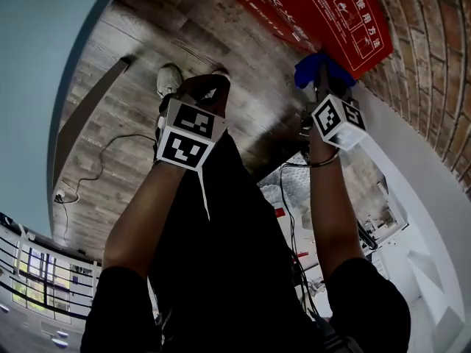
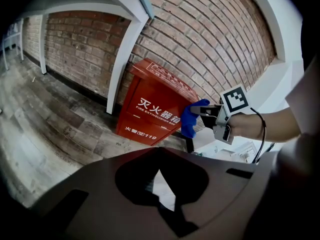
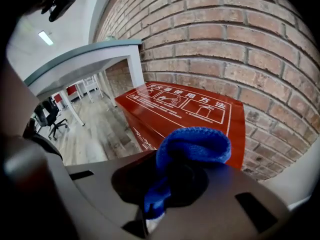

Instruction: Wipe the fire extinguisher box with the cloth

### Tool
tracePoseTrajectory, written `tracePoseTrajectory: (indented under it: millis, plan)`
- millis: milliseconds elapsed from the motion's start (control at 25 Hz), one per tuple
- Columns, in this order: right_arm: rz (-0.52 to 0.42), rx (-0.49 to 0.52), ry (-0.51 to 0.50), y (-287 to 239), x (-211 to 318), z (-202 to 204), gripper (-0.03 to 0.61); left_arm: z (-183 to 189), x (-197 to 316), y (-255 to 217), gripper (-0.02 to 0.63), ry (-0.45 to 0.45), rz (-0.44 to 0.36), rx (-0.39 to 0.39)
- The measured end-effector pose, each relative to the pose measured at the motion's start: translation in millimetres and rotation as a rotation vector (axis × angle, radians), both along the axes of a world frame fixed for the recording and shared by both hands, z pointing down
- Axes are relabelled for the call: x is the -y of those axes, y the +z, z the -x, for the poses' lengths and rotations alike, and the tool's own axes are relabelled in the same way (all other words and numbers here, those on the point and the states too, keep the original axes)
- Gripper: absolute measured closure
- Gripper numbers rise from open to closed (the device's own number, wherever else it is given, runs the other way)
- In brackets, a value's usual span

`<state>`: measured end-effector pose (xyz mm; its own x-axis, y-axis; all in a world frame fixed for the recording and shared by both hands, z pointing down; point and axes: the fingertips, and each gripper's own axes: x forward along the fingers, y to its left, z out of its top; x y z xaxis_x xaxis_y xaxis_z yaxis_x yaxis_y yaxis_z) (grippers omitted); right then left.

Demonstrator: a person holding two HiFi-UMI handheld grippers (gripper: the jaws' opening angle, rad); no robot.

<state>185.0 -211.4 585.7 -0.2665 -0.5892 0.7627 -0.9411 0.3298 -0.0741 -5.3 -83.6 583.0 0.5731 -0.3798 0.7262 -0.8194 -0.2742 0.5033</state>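
Note:
The red fire extinguisher box (image 1: pixel 316 9) (image 2: pixel 152 109) (image 3: pixel 192 106) stands on the wood floor against the brick wall, with white print on its lid and front. A blue cloth (image 1: pixel 321 68) (image 2: pixel 192 117) (image 3: pixel 192 146) is bunched in my right gripper (image 1: pixel 324 85) (image 2: pixel 206 112) (image 3: pixel 172 179), which is shut on it. In the right gripper view the cloth hangs just above the near edge of the box's lid, apart from it as far as I can tell. My left gripper (image 1: pixel 204 88) (image 2: pixel 159 156) is held back over the floor, shut and holding nothing.
The brick wall (image 2: pixel 200 39) runs behind the box. A white desk leg (image 2: pixel 125 54) stands just left of it. A cable (image 1: pixel 99 164) trails over the floor at left. A shoe (image 1: pixel 168 79) is near my left gripper. White furniture (image 1: pixel 401 226) sits at right.

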Motion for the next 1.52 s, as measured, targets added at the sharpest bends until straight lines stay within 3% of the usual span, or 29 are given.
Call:
tracePoseTrajectory:
  millis: [280, 640, 840, 1080, 1360, 1520]
  plan:
    - [0.005, 0.079, 0.014, 1, 22, 62, 0.535, 26, -3, 9, 0.62, -0.06, 0.024, 0.034]
    - [-0.012, 0.109, -0.247, 12, 53, 158, 0.535, 32, -18, 13, 0.62, -0.117, 0.039, 0.023]
    - [-0.046, 0.138, -0.263, 17, 67, 194, 0.535, 42, -32, 31, 0.62, -0.15, 0.083, 0.027]
    - [-0.065, 0.176, -0.247, 21, 81, 223, 0.535, 52, -39, 35, 0.62, -0.163, 0.102, 0.04]
    - [-0.165, 0.081, -0.306, 33, 85, 230, 0.535, 51, -47, 42, 0.62, -0.149, 0.123, 0.033]
    - [-0.16, 0.095, -0.241, 44, 89, 225, 0.535, 47, -50, 49, 0.62, -0.144, 0.142, 0.036]
